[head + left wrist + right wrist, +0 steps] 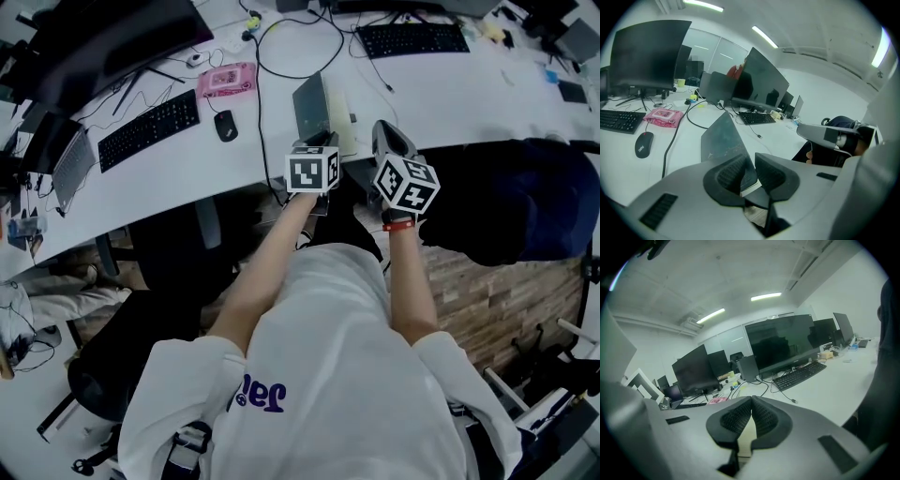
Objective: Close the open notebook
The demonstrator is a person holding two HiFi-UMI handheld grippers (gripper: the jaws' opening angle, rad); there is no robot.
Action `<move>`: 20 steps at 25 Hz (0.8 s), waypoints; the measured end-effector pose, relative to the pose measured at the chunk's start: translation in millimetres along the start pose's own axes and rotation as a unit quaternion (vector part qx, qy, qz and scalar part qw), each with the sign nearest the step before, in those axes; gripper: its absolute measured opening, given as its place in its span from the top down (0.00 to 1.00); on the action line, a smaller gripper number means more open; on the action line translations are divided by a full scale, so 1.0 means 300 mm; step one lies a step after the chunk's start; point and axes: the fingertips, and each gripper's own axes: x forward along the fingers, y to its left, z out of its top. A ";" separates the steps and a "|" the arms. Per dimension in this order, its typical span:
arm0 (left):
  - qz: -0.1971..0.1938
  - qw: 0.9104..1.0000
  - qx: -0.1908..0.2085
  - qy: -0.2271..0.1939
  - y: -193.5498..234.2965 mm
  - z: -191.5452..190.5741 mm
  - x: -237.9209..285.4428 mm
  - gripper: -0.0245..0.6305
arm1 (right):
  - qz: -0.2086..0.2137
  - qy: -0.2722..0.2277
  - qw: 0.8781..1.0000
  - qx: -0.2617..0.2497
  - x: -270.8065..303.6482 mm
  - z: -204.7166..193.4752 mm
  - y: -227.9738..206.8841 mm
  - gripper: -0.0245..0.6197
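The notebook lies on the white desk [469, 94] near its front edge. Its grey cover [311, 105] stands tilted up, with cream pages [343, 127] lying to its right. In the left gripper view the cover [723, 140] rises between the pads, and my left gripper [750, 159] [319, 142] is shut on its lower edge. My right gripper [751, 400] [386, 131] hovers just right of the pages with its tips touching. A cream page strip [747, 432] shows in the gap behind the tips. I cannot tell whether a page is pinched there.
Left of the notebook are a black mouse [225, 125], a keyboard [148, 128] and a pink pouch [227, 80]. A black cable [267, 66] loops behind it. A second keyboard [412, 39] lies further back. A seated person in dark clothes [511, 202] is close on the right.
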 end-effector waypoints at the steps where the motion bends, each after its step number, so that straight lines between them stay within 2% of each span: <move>1: 0.001 1.000 0.001 0.002 -0.005 -0.003 0.008 0.84 | -0.001 0.000 1.000 0.000 -0.004 0.000 -0.008 0.94; 20: 0.027 0.998 0.037 0.042 -0.041 -0.076 0.141 0.83 | -0.011 0.007 1.000 0.015 -0.005 -0.012 -0.107 0.94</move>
